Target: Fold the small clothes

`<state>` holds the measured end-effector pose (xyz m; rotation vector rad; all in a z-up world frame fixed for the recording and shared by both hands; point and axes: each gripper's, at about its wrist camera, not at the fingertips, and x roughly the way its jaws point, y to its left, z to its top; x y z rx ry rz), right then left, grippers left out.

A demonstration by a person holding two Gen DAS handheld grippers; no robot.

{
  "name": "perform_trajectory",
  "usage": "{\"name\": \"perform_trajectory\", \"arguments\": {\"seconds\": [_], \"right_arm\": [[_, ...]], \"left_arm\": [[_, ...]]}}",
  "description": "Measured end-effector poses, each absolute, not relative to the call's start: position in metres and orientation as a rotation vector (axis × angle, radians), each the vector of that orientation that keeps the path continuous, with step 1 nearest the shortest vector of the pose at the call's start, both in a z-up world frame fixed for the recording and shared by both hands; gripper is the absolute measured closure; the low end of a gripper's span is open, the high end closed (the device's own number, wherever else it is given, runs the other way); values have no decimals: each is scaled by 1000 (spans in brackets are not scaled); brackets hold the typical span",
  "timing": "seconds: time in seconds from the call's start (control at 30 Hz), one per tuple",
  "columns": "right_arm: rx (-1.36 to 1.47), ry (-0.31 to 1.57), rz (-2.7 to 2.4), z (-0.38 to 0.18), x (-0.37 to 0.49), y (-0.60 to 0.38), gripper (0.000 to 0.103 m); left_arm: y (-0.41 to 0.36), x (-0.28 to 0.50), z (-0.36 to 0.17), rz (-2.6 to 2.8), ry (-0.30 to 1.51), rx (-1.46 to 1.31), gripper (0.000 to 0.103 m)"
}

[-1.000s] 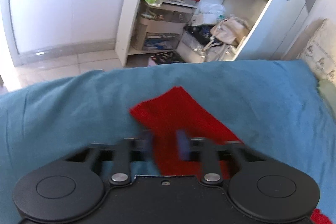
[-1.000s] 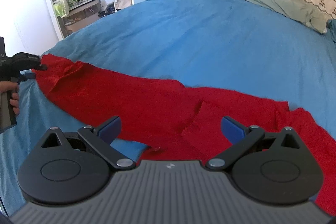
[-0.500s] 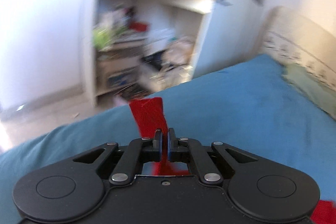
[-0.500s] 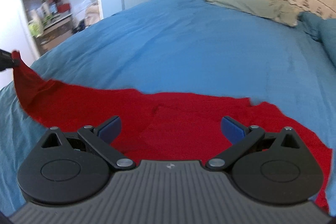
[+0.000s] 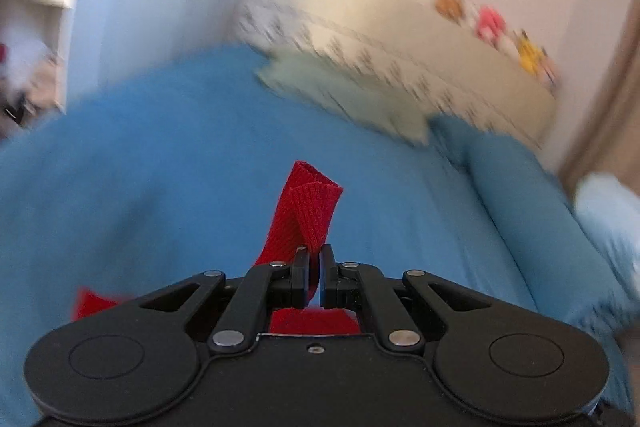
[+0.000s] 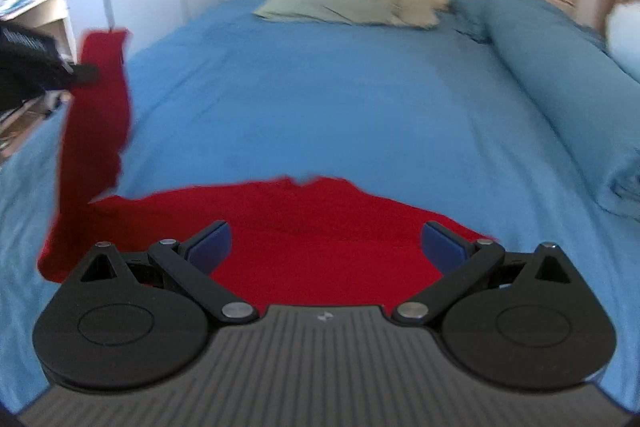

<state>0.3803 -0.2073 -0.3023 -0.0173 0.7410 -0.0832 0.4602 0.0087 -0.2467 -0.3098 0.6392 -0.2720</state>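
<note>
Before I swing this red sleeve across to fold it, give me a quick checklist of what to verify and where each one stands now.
1. Left gripper pinching the red garment: ok, jaws closed on the cuff end.
2. Held end lifted off the blue bedspread: ok, it hangs from the left gripper in the right wrist view.
3. Right gripper free: ok, jaws wide open, nothing between them.
4. Garment body lying flat on the bed: cannot tell, the near part is hidden behind the right gripper.
5. Landing area on the bedspread clear: ok, the green pillow sits far off at the headboard.
</note>
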Motion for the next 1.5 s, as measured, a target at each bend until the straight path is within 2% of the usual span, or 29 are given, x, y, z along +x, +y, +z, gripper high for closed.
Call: {"name": "perform_trajectory", "arguments": {"seconds": [0.27, 0.43, 0.47, 0.5, 0.53, 0.57, 0.6, 0.67, 0.87, 1.03, 1.1, 1.17, 1.37, 1.5], "right_arm": [[-22, 817, -180, -340, 358, -284, 0], [-20, 853, -178, -364, 348, -297, 0], [-16, 859, -178, -367, 346, -299, 0], [-11, 864, -178, -368, 346, -298, 0], [-5, 866, -178, -368, 345, -299, 0], [2, 868, -177, -368, 343, -298, 0], [10, 869, -176, -367, 342, -298, 0], [25, 870, -172, -361, 348, -293, 0], [166, 888, -79, -349, 371, -275, 0], [270, 905, -38, -364, 398, -251, 0], [301, 921, -35, -377, 409, -243, 8], [315, 951, -38, -393, 419, -234, 24], [290, 983, -82, -419, 436, -208, 42], [238, 984, -137, -422, 441, -200, 64]], "left_arm": [[-98, 457, -373, -357, 905, -182, 99], [-115, 453, -388, -376, 926, -124, 97], [-114, 452, -386, -381, 923, -120, 87], [-112, 452, -384, -388, 923, -123, 61], [-110, 455, -380, -392, 919, -128, 45], [-105, 455, -373, -391, 903, -130, 22], [-100, 451, -364, -377, 873, -123, 10], [-85, 448, -343, -310, 814, -67, 3], [-22, 459, -301, -78, 739, 82, 0], [29, 469, -304, 24, 803, -4, 0], [41, 470, -307, 36, 800, -43, 0], [45, 472, -312, 60, 808, -39, 0], [59, 447, -316, 57, 815, -12, 0], [66, 444, -318, 45, 824, -28, 0]]}}
